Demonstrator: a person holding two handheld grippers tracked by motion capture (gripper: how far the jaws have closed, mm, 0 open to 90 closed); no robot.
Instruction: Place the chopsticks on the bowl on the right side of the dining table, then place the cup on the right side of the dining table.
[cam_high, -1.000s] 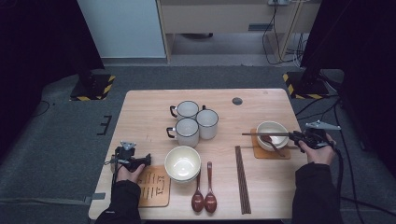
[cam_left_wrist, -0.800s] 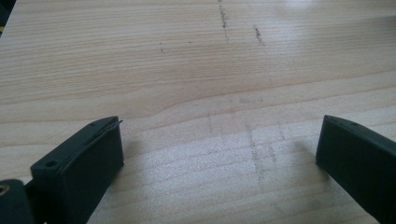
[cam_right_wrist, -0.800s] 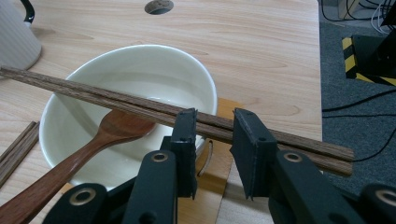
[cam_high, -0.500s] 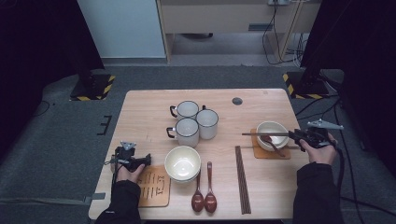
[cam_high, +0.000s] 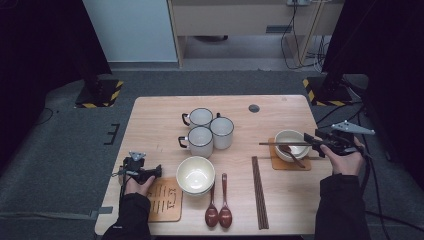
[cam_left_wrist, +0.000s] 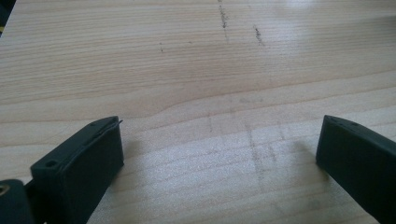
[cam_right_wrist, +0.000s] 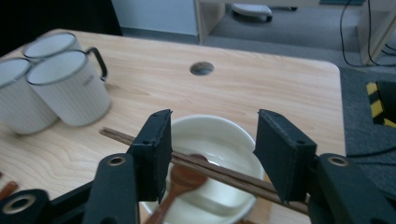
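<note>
Chopsticks (cam_high: 285, 144) are laid across bowl (cam_high: 291, 145) rim, far right of table (cam_high: 160, 125). Right claw (cam_right_wrist: 212, 154) just opened, straddling them, no grip. Left claw (cam_left_wrist: 215, 154) open, empty. Sticks judged light, stiff, slippery; pinch at mid-length recommended.

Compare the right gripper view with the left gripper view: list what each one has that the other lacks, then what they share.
Right gripper view alone: a white bowl with a wooden spoon in it, a pair of chopsticks laid across the bowl's rim between the jaws of the right gripper, which have just been opening with no pad pressing on them, white mugs, a round hole in the tabletop, and grey floor beyond.

Left gripper view alone: the left gripper, jaws wide apart over bare wood with faint dark scuffs.

Both: two black jaws and the light wooden table.
</note>
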